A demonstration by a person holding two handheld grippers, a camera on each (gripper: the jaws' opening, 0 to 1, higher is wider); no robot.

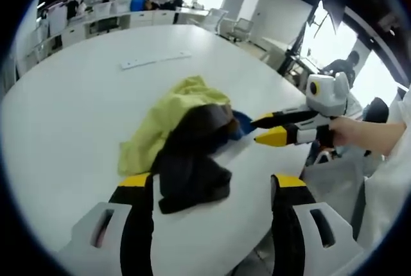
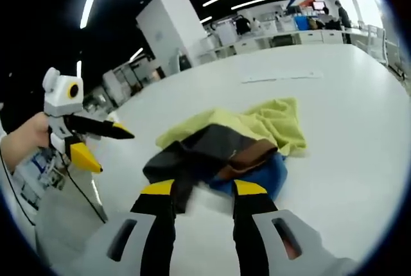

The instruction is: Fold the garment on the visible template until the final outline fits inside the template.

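Note:
A crumpled pile of garments lies on the white table (image 1: 77,128). It is made up of a yellow cloth (image 1: 172,117), a dark grey garment (image 1: 192,167), a brown part (image 1: 219,119) and a blue piece (image 1: 241,122). My left gripper (image 1: 212,183) is open, its jaws wide apart on either side of the grey garment's near edge. My right gripper (image 1: 258,130) comes in from the right, jaws apart, tips just at the blue piece. In the right gripper view the right gripper (image 2: 203,189) is open at the grey garment (image 2: 192,151). The left gripper (image 2: 117,153) hovers open at the left, off the pile.
A thin white strip (image 1: 154,61) lies on the table beyond the pile, also the white strip (image 2: 282,77). The table edge (image 1: 282,180) curves close by on the right. A person's hand (image 1: 350,131) holds the right gripper. Desks, chairs and people stand in the background.

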